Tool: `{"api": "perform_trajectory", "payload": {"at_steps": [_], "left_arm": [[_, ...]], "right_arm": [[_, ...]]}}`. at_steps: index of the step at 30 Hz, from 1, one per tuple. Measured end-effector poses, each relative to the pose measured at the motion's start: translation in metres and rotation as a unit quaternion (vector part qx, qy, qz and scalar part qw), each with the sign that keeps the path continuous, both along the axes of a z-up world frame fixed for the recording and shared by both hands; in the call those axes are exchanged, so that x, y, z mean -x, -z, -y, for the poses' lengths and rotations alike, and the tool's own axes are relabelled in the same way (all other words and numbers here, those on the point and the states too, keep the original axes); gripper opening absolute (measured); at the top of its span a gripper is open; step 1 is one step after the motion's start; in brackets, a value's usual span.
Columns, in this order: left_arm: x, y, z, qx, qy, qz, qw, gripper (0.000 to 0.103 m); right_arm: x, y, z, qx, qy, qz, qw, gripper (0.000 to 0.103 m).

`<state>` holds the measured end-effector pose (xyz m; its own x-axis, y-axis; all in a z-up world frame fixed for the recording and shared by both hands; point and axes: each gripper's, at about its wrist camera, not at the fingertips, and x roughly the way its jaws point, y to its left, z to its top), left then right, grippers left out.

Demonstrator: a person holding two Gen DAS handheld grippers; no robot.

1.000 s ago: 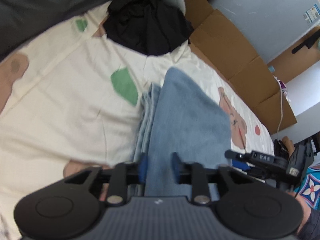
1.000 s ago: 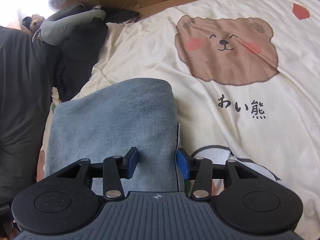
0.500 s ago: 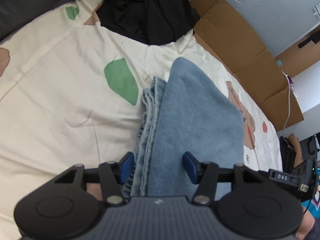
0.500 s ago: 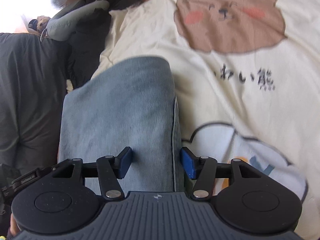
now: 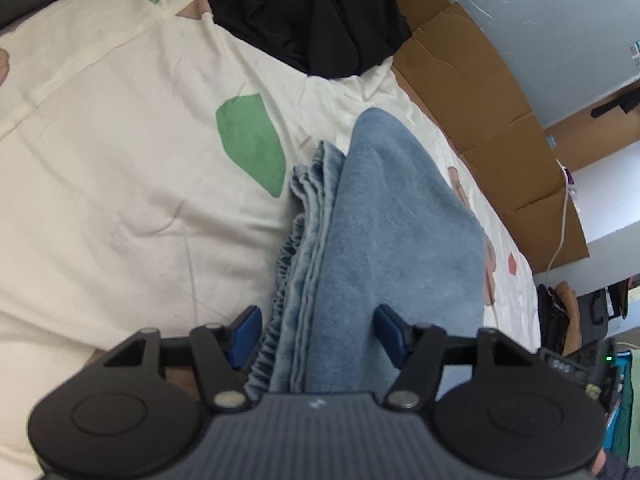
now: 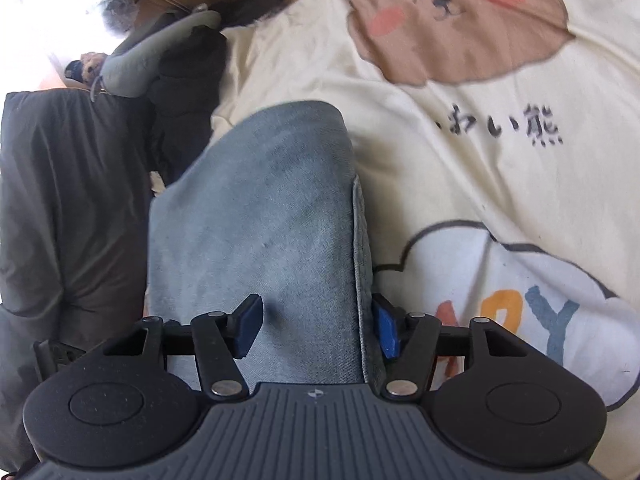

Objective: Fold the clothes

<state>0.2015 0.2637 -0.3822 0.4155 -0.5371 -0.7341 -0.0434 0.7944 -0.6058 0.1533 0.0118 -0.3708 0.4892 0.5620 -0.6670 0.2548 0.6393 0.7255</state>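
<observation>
The folded light-blue denim garment [image 5: 384,240] lies on the bed, on a cream bedspread printed with green patches and a brown cartoon bear [image 5: 120,184], and it runs away from me between both of my tongs.

My left tongs [image 5: 318,330] stand spread, and their jaws have just been opening. The stacked layers and the gathered edge of the denim sit between the two blue pads [image 5: 245,330]. The left pad is just beside the ruffled edge, the right pad lies at the cloth's right side, and neither one presses it. From this view the fold shows its layered edges on the left and one smooth top panel on the right.

My right tongs [image 6: 318,330] are spread as well, with their jaws just having opened. The left blue pad [image 6: 250,330] hovers over the smooth top panel of the denim [image 6: 256,220], while the right pad sits just beside the fold's right edge, over the bedspread [image 6: 500,184] with its cloud print. Nothing is pinched.

Far off on the bed lies a crumpled black garment [image 5: 312,20], with brown cardboard [image 5: 500,112] along the right side.
</observation>
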Motion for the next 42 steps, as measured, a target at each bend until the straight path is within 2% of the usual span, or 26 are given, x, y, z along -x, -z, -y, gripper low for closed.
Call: {"api": "perform_trajectory", "payload": {"at_steps": [4,8,11,14,17,21,24,29,34,42], "left_arm": [[-0.001,0.011,-0.007,0.033,-0.015,-0.019,0.9991,0.070],[-0.002,0.014,-0.008,0.046,-0.015,-0.016,0.9987,0.067],[-0.001,0.015,-0.010,0.048,-0.013,-0.010,0.9987,0.065],[-0.002,0.018,-0.013,0.059,-0.009,-0.014,0.9981,0.065],[-0.003,0.016,-0.010,0.051,-0.003,-0.010,0.9986,0.064],[-0.004,0.005,-0.001,0.023,0.004,-0.007,0.9997,0.062],[-0.004,0.002,0.003,0.013,0.002,-0.006,0.9999,0.062],[-0.004,-0.005,0.015,0.001,0.022,0.006,0.9997,0.059],[-0.004,-0.006,0.036,0.019,0.041,0.006,0.9989,0.052],[-0.009,0.000,0.088,0.029,0.071,0.001,0.9971,0.052]], "right_arm": [[-0.005,0.010,-0.004,-0.024,-0.001,-0.001,1.000,0.067],[-0.001,0.002,-0.002,-0.040,0.006,-0.001,0.999,0.050],[0.002,-0.004,-0.004,-0.043,0.010,0.005,0.999,0.049],[0.001,-0.001,-0.010,-0.025,0.009,0.000,1.000,0.055],[-0.002,0.006,-0.012,-0.021,0.020,-0.007,1.000,0.050],[0.003,-0.003,-0.006,-0.040,0.037,-0.006,0.999,0.032],[0.006,-0.014,-0.005,-0.039,0.035,0.001,0.999,0.028],[0.008,-0.027,0.003,-0.034,0.024,0.013,0.999,0.027],[0.016,-0.033,0.026,-0.032,0.033,0.011,0.999,0.026],[0.029,-0.043,0.077,-0.013,0.039,0.007,0.999,0.025]]}}
